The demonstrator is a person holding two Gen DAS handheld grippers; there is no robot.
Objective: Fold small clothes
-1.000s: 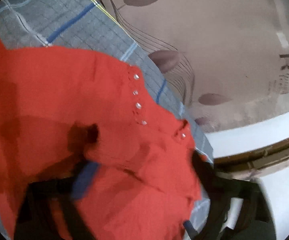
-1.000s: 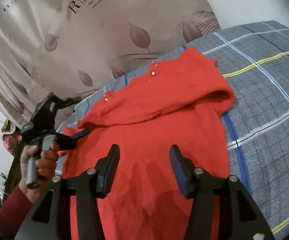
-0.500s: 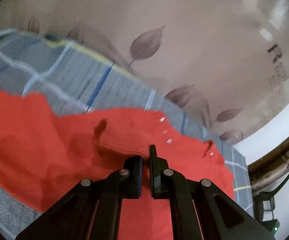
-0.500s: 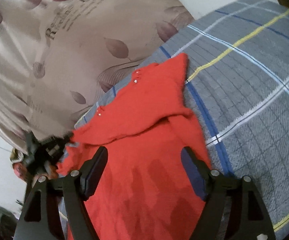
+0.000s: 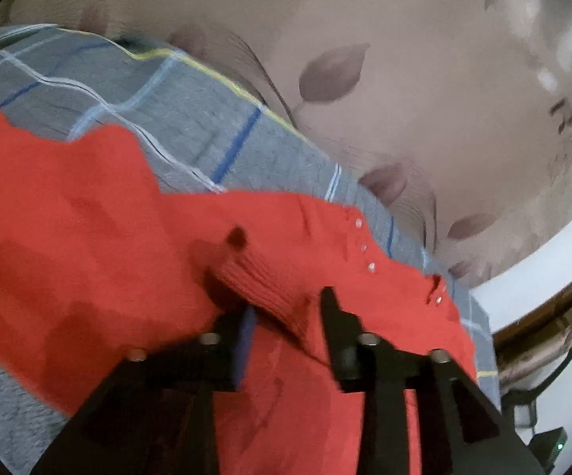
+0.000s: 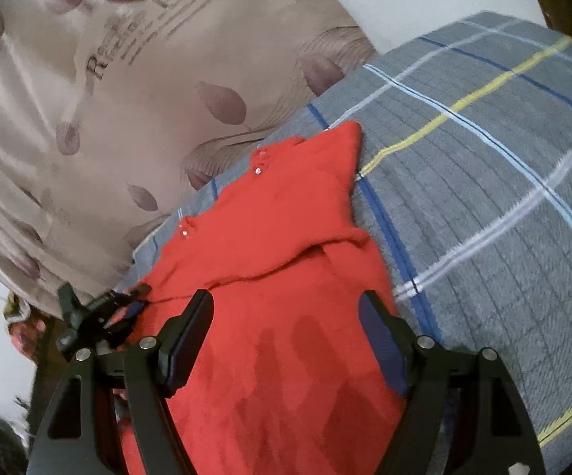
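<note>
A small red knit sweater [image 6: 278,277] with small white buttons lies on a grey plaid bedcover [image 6: 484,182]. Both sleeves are folded in over the body. In the left wrist view my left gripper [image 5: 286,308] is open, its jaws either side of the ribbed sleeve cuff [image 5: 258,273] without pinching it. The sweater also fills the lower part of that view [image 5: 88,245]. My right gripper [image 6: 286,316] is wide open above the sweater's lower body and holds nothing. The left gripper [image 6: 127,304] shows at the sweater's left edge.
A beige curtain with leaf print and lettering [image 6: 147,79] hangs behind the bed. The bedcover [image 5: 167,111] runs up to it. A white wall and brown frame [image 5: 543,308] stand at the right of the left wrist view.
My left gripper was shut on the sleeve cuff half a second ago and has opened, leaving the cuff on the body. My right gripper has opened wider and pulled back a little.
</note>
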